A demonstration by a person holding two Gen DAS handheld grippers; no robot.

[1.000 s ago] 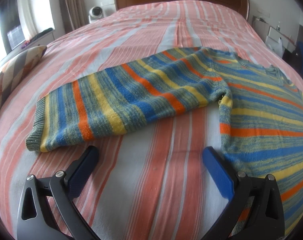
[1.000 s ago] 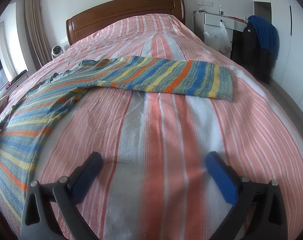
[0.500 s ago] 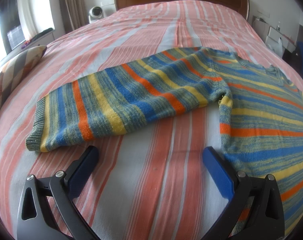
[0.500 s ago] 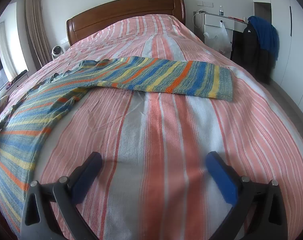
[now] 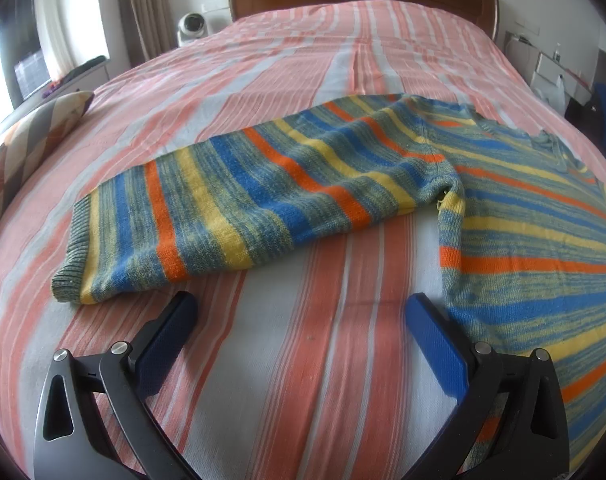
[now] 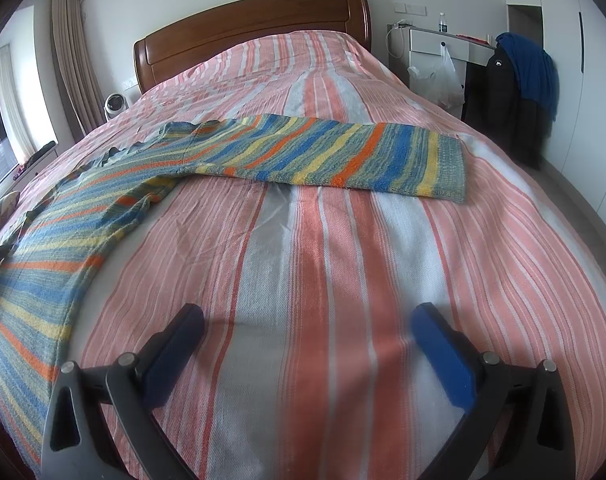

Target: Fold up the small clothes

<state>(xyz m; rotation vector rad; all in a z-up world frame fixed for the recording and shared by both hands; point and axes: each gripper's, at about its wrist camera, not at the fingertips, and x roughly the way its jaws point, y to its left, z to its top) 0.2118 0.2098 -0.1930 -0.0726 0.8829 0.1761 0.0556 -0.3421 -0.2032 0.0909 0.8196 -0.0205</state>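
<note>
A striped knit sweater (image 5: 523,216) in blue, yellow, orange and grey-green lies flat on the bed (image 5: 303,360), both sleeves spread outward. Its left sleeve (image 5: 239,208) stretches toward a patterned cushion (image 5: 27,148); its right sleeve (image 6: 343,156) reaches toward the bed's right side. The left gripper (image 5: 301,312) hangs just short of the sleeve, its 2 blue pads (image 5: 435,344) spread wide and holding nothing. The right gripper (image 6: 307,324) hovers over bare striped bedspread (image 6: 311,264), equally wide and empty. A wooden headboard (image 6: 247,32) stands beyond.
</note>
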